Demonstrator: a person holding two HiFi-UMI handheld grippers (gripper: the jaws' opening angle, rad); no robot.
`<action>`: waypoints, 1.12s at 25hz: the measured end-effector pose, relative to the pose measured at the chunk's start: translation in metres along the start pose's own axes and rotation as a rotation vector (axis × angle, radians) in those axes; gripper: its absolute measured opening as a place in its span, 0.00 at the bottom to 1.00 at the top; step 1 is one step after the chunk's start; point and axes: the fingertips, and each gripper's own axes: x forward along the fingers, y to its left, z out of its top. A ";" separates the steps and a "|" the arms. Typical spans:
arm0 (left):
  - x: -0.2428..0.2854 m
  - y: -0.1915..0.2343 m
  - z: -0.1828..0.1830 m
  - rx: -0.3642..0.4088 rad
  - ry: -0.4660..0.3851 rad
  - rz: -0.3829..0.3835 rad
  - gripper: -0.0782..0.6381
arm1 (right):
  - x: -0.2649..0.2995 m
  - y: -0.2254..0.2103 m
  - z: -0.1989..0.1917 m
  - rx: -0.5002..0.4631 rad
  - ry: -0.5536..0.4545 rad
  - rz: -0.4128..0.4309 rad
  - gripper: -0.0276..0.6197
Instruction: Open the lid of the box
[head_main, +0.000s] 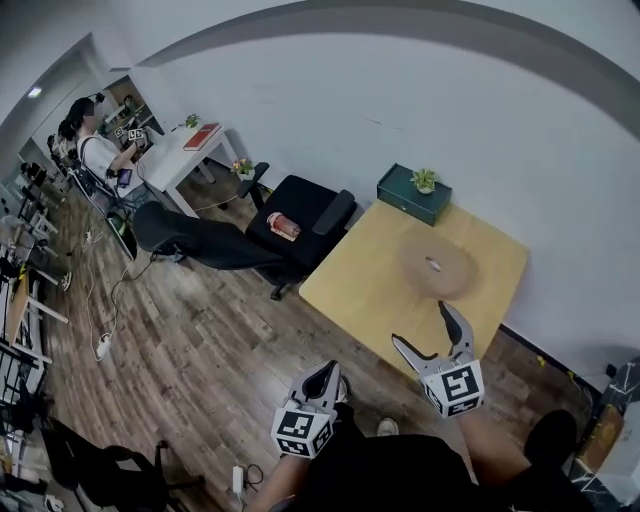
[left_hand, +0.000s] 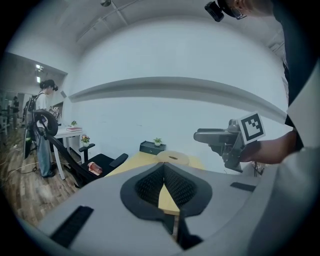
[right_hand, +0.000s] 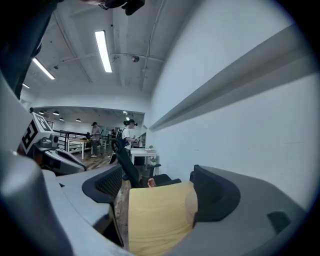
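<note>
Right gripper (head_main: 420, 323): fingers spread wide, nothing between them but bare tabletop. Hovers over the near edge of the light wood table (head_main: 365, 290). Left gripper (head_main: 333, 370): fingertips pressed together, empty, low and short of the table edge, above the wood-plank floor (head_main: 200, 340).

Round tan box (head_main: 437, 265), lid on, mid-table, straight ahead of the right fingertips and apart from them. Further off and to the right of the left fingertips.

Beyond the round box, at the far table corner: dark green box (head_main: 412, 197) with a small potted plant (head_main: 425, 180) on top, against the white wall (head_main: 500, 130).

Left of both grippers, just beside the table: black office chair (head_main: 300, 212), a reddish item on the seat. Second black chair (head_main: 190, 240) reclined next to it. Far left: white desk (head_main: 180, 155) and a seated person (head_main: 95, 140). Cables on the floor there.
</note>
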 end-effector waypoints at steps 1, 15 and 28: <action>0.008 0.002 0.000 -0.001 0.004 -0.010 0.13 | 0.004 -0.005 0.000 0.000 0.001 -0.007 0.76; 0.134 0.053 0.040 0.050 0.043 -0.243 0.13 | 0.081 -0.064 -0.009 0.041 0.113 -0.160 0.76; 0.217 0.084 0.052 0.094 0.100 -0.475 0.13 | 0.131 -0.082 -0.040 0.053 0.278 -0.281 0.76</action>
